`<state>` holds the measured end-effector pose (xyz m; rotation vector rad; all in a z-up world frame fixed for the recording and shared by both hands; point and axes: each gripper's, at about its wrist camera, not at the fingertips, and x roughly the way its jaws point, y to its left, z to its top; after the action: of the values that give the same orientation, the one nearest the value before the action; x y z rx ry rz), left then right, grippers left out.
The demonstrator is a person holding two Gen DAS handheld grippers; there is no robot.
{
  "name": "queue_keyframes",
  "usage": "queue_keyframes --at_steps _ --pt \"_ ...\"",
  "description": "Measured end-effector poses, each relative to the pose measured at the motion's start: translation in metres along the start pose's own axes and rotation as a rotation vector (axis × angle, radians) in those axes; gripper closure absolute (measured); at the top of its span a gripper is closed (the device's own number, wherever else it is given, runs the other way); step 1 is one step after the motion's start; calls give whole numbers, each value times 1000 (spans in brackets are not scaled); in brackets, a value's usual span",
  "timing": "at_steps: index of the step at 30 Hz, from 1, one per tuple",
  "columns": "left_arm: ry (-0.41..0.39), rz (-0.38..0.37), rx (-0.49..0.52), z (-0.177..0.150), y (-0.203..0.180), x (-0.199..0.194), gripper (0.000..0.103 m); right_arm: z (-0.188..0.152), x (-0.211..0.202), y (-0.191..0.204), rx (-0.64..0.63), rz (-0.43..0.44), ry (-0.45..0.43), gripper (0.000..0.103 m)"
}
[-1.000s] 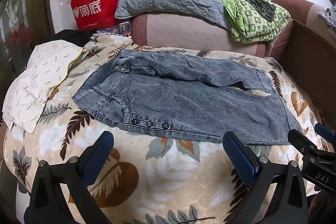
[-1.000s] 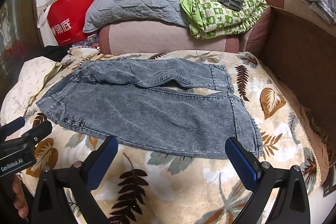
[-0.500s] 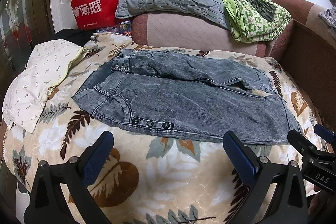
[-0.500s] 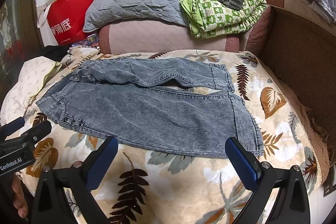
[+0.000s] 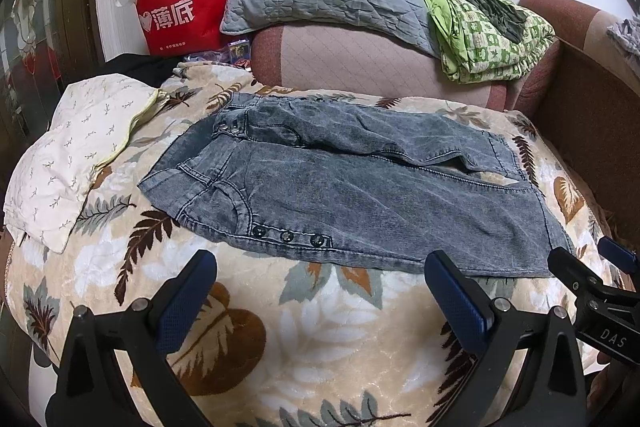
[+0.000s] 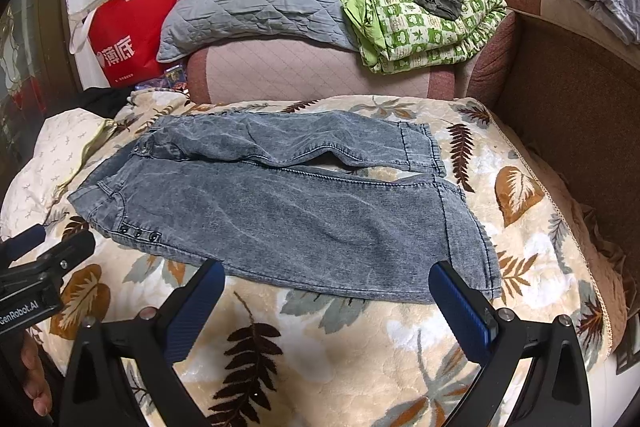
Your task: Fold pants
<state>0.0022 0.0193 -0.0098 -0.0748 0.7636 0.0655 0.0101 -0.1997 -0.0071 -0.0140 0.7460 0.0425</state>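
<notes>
Nearest: left claw (image 5: 320,291) and right claw (image 6: 326,301), both spread wide, empty, hovering short of the hem. Just beyond, pants (image 6: 280,203) flat on leaf-print blanket (image 6: 320,347), long axis crosswise, waistband nearer left claw.

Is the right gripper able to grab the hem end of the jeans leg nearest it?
Probably yes. The right gripper is open just short of the jeans, and the near leg's hem lies flat on the leaf-print blanket with nothing between.
</notes>
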Motion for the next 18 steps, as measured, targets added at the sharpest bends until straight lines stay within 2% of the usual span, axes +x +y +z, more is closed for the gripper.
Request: queue_keyframes --at_steps 18 --pt "25 21 -17 -1 9 6 0 -2 3 -4 16 -4 9 0"
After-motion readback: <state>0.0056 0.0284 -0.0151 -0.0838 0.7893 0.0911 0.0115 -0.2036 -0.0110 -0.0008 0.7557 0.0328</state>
